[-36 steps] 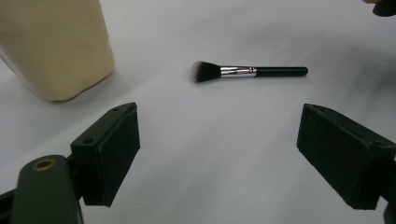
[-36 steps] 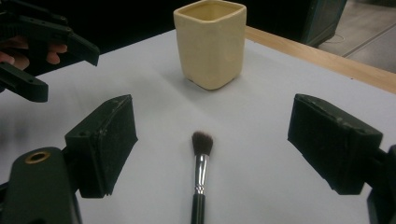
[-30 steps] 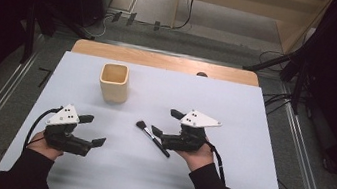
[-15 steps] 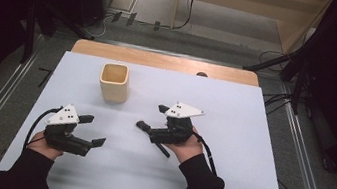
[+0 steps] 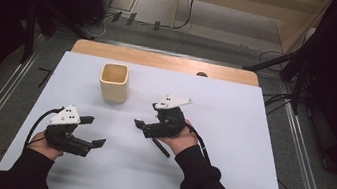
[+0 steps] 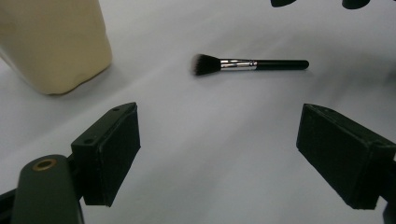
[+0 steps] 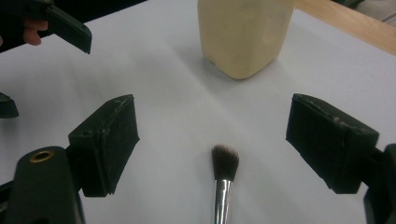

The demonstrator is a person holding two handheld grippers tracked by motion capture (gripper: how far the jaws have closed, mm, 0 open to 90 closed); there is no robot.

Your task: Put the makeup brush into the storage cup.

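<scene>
Cup (image 5: 114,83) showing nothing inside, brush (image 7: 223,181) between right hand-held gripper (image 7: 212,140) jaws spread apart

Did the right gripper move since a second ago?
Yes. In the high view the right gripper has slid left, toward the cup, and now sits over the brush with its jaws open.

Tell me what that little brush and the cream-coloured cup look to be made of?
The brush: soft dark bristles, a shiny silvery collar that looks like metal, and a glossy black handle, plastic or lacquered wood. The cup: matte pale beige, slightly uneven walls; possibly wood or moulded plastic, hard to say.
</scene>
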